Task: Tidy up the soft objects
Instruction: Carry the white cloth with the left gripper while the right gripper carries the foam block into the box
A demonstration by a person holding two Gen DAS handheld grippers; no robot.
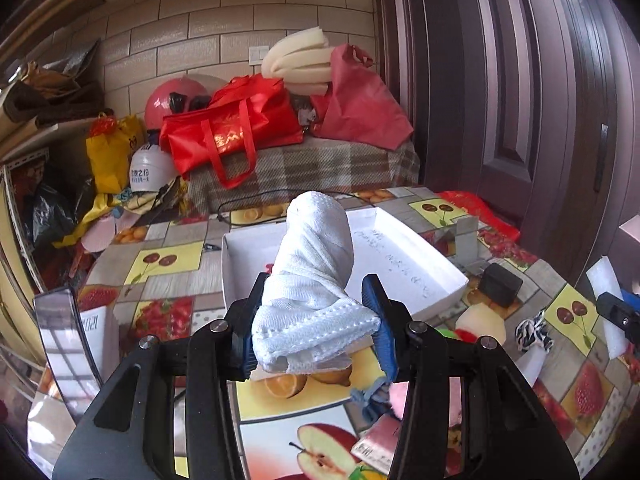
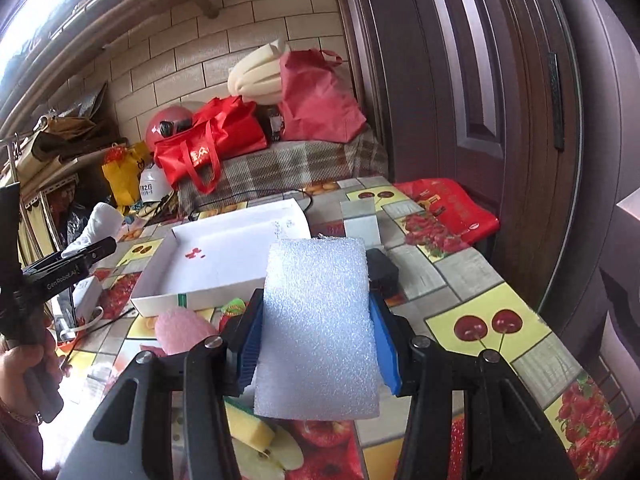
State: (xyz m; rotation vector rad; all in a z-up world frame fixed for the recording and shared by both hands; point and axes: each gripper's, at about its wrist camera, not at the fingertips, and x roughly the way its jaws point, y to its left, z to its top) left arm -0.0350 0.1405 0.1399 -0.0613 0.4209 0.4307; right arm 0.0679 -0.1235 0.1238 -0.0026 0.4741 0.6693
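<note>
My left gripper (image 1: pixel 316 312) is shut on a rolled white towel (image 1: pixel 312 268) and holds it upright above the near edge of a shallow white box (image 1: pixel 404 256). My right gripper (image 2: pixel 316 332) is shut on a white foam block (image 2: pixel 318 324), held above the table to the right of the same white box (image 2: pixel 224 256). The left gripper (image 2: pixel 80 258) with its towel (image 2: pixel 96 224) also shows at the left of the right wrist view. A pink foam piece (image 2: pixel 184 330) and a yellow sponge (image 2: pixel 250 430) lie on the fruit-print tablecloth (image 2: pixel 480 280) near the box.
A black block (image 1: pixel 500 284), a metal bracket (image 1: pixel 466 240) and a zebra-striped cloth (image 1: pixel 532 330) lie right of the box. Red bags (image 1: pixel 236 128), a pink helmet (image 1: pixel 172 100) and cream foam (image 1: pixel 296 64) pile on a plaid bench behind. A dark door (image 1: pixel 540 100) stands at right.
</note>
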